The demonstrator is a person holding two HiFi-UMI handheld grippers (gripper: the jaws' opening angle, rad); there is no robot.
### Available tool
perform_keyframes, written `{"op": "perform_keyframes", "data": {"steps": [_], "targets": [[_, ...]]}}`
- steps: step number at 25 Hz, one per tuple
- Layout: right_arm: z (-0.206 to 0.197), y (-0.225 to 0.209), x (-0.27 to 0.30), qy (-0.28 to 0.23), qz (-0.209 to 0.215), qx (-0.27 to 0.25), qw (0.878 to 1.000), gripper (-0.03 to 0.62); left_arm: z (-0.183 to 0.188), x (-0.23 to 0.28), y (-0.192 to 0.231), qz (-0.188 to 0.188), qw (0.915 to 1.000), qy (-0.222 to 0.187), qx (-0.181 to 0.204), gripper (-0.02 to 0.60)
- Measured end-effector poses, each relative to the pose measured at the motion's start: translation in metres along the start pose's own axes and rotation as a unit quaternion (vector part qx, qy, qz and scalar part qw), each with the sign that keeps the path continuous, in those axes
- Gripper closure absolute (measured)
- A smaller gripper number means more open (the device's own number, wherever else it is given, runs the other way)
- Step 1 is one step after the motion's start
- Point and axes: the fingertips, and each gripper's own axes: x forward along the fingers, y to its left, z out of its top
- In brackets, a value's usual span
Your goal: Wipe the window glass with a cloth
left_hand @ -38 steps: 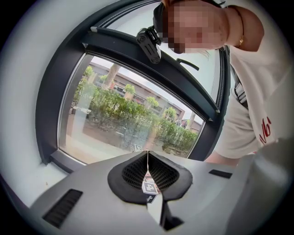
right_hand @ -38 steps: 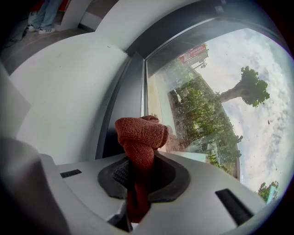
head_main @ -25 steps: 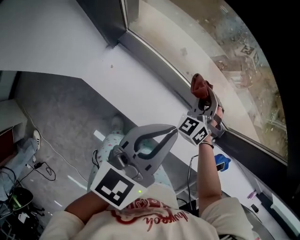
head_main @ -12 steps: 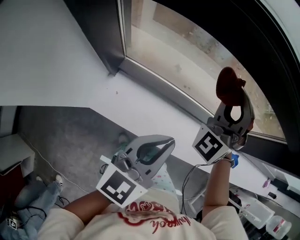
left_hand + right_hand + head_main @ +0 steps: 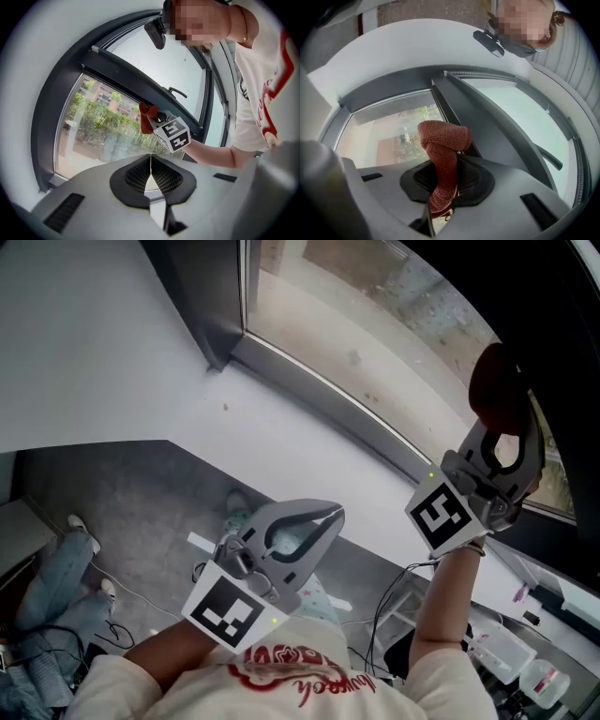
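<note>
- The right gripper (image 5: pixel 506 435) was held raised at the right edge of the head view. Its jaws were clamped on a red cloth (image 5: pixel 443 140).
- In the right gripper view, the cloth was seen pinched between the two jaw pads. Its folded upper end stood out above them, in front of the window glass (image 5: pixel 384 136). Whether the cloth touched the glass could not be told.
- The left gripper (image 5: pixel 151 161) was seen at the lower centre of the head view, above the person's white shirt (image 5: pixel 291 681) and well apart from the glass. Its jaws were brought together at the tips, with nothing gripped between them.
- The dark window frame (image 5: pixel 319 381) was seen running diagonally from upper left to right in the head view, with a white sill (image 5: pixel 281 427) beneath it.
- Trees (image 5: pixel 108 122) were seen through the glass in the left gripper view.
</note>
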Motion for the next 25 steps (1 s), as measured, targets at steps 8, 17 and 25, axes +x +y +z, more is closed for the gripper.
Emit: {"op": "perform_keyframes", "data": {"steps": [8,17,25], "targets": [[-0.013,-0.006,0.003,0.01,-0.019,0.012,1.0,0.523,-0.017,-0.006,0.001,0.014,0.9999,0.003,0.006,0.56],[-0.021,0.006,0.01,-0.024,-0.033,0.003,0.999,0.525,-0.017,0.001,0.006,0.033,0.9994,-0.002,-0.012,0.56],[-0.021,0.013,0.003,-0.037,-0.022,0.014,0.999,0.525,-0.012,0.011,-0.011,0.022,0.9997,0.007,-0.007,0.56]]}}
